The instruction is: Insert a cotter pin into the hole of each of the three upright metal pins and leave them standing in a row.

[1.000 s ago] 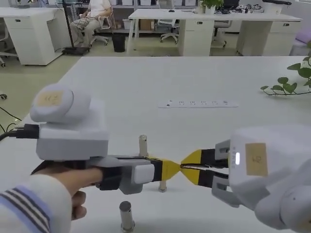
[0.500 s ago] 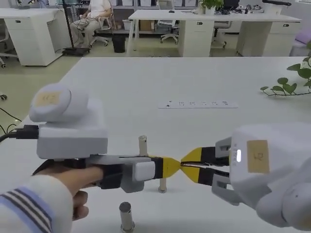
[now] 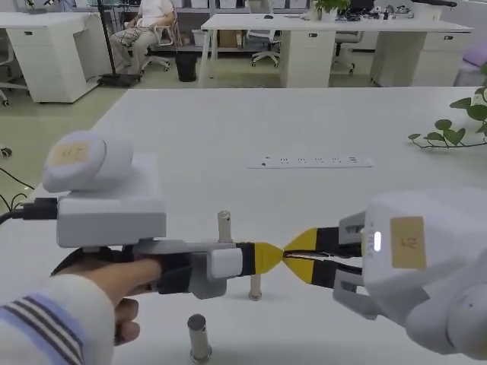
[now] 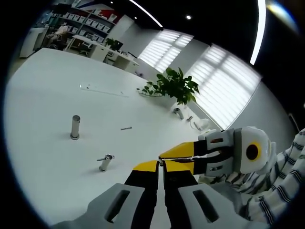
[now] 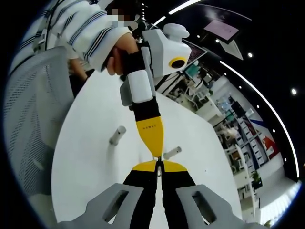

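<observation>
Past the near metal pin (image 3: 198,337), left tongs (image 3: 275,258) and right tongs (image 3: 291,258) meeting tip to tip just by the middle pin (image 3: 255,287) — both yellow-tipped pairs pressed together, likely handing over a cotter pin too small to make out. Beyond, the far pin (image 3: 224,226), smooth round steel, upright on the white table (image 3: 304,122). Next, probably — fine aim at a pin's cross-hole.

Nothing legible anywhere. Tan sticker (image 3: 74,154) on the white domed top of the left gripper (image 3: 275,258): faint mark, too blurred to read. Second tan sticker (image 3: 409,242) on the white housing of the right gripper (image 3: 291,258): scribble, unreadable. Right gripper view: tiny dark print (image 5: 149,127) on the left gripper's yellow tip, too small.
</observation>
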`<state>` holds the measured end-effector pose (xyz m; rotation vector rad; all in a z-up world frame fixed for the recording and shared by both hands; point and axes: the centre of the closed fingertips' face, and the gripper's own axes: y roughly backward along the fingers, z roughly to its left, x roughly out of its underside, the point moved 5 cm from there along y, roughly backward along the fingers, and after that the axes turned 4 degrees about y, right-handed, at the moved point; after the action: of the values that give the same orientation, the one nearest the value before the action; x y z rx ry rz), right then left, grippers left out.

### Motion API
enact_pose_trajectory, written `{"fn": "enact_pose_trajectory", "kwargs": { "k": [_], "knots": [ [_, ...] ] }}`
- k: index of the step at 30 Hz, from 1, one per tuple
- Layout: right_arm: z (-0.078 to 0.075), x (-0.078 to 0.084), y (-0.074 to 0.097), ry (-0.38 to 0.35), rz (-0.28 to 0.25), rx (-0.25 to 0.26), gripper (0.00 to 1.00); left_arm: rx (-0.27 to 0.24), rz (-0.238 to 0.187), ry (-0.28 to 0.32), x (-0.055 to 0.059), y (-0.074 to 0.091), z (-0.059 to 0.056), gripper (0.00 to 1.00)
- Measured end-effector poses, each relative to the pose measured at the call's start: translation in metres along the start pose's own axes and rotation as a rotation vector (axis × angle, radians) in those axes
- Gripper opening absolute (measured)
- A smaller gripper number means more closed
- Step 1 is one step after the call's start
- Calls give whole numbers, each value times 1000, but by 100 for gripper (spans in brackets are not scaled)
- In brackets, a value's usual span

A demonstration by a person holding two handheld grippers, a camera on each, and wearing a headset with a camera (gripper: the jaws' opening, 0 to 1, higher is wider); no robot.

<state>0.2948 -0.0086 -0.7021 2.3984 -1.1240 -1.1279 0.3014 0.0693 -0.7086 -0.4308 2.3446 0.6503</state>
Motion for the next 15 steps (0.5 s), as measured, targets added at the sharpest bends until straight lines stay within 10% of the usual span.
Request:
{"fn": "enact_pose_trajectory", "kwargs": {
  "k": [15],
  "knots": [
    [1, -2, -1, 14, -4, -13, 2, -20, 8, 34, 1, 2, 0, 0]
  ]
}}
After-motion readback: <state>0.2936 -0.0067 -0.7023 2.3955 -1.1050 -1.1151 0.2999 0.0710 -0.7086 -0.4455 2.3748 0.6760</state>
